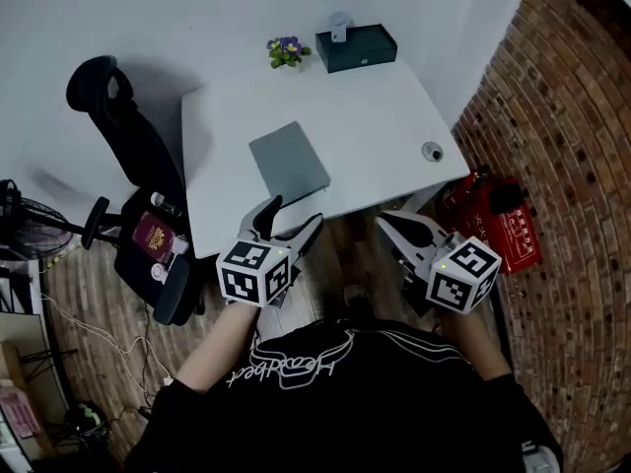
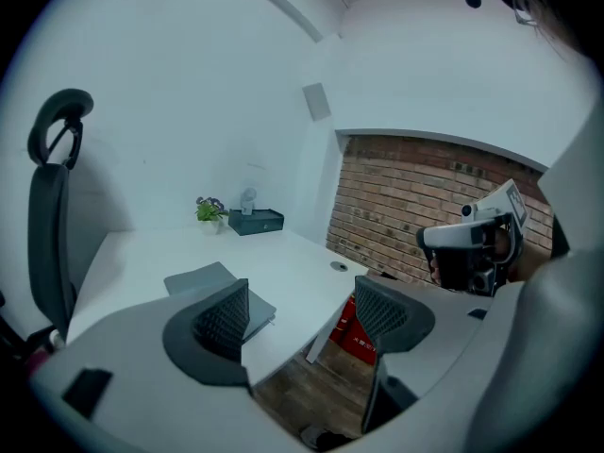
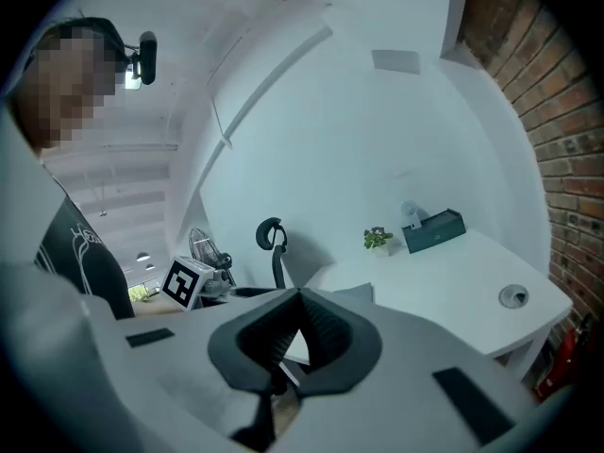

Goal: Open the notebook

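Observation:
A closed grey notebook (image 1: pixel 289 163) lies flat on the white desk (image 1: pixel 375 126), near its front edge. Both grippers hang in front of the desk, below that edge, and touch nothing. My left gripper (image 1: pixel 296 213) is open and points at the notebook's near end. In the left gripper view the notebook (image 2: pixel 200 279) shows beyond the spread fingers (image 2: pixel 223 317). My right gripper (image 1: pixel 392 223) is shut and empty, off the desk's front right. In the right gripper view a corner of the notebook (image 3: pixel 355 293) peeks over the closed jaws.
A potted plant (image 1: pixel 287 50) and a dark box (image 1: pixel 356 47) stand at the desk's back edge. A cable grommet (image 1: pixel 432 152) sits at the front right corner. A black office chair (image 1: pixel 138 166) is left of the desk. Red equipment (image 1: pixel 498 220) lies by the brick wall (image 1: pixel 572 116).

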The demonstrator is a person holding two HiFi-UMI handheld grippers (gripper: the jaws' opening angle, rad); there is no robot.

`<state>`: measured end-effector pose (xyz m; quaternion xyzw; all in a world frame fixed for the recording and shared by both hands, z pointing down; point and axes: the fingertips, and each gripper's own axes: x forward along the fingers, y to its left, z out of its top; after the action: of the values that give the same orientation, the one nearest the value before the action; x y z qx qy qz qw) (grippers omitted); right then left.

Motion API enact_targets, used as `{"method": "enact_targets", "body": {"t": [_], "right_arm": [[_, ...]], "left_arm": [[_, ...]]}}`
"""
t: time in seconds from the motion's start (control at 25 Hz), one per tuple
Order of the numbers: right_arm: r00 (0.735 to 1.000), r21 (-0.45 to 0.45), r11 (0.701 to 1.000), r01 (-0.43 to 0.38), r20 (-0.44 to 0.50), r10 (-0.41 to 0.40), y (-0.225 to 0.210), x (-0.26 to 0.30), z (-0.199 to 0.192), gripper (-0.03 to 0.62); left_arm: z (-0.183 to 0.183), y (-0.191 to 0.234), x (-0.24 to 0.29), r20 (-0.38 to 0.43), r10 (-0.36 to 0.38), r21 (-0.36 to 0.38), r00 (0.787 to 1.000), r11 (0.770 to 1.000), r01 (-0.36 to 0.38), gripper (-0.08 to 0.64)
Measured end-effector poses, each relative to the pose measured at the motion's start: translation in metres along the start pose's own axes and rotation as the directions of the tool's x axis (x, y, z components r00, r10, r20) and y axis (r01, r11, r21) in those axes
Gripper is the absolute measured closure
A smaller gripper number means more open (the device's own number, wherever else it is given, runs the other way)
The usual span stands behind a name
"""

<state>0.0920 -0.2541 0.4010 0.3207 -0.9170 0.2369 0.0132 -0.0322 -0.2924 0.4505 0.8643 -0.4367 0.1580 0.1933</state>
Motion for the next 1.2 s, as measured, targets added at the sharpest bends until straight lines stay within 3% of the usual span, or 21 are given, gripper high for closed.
{"method": "enact_targets", "body": {"t": [0.32,0.68,1.0,1.2], "right_arm": [[0.997,-0.018,0.997,-0.075,-0.033,0.074,-0.051,0.023,0.021,0.592],[0.991,-0.029,0.994,-0.104,-0.092,0.101,-0.093,0.037,0.019,0.592],[0.987,-0.012,0.997,-0.073,-0.143,0.070,-0.117,0.033,0.003,0.592],[0.986,0.003,0.999,-0.047,-0.157,0.047,-0.128,0.029,-0.002,0.592]], "left_arm": [[-0.025,0.030,0.072,-0.138,0.118,0.040,0.983,0.993,-0.113,0.207],[-0.055,0.050,0.125,-0.206,0.204,0.073,0.957,0.979,-0.193,0.208],[-0.075,0.066,0.164,-0.224,0.284,0.242,0.932,0.943,-0.229,0.209],[-0.082,0.076,0.174,-0.239,0.323,0.269,0.916,0.928,-0.257,0.209]]}}
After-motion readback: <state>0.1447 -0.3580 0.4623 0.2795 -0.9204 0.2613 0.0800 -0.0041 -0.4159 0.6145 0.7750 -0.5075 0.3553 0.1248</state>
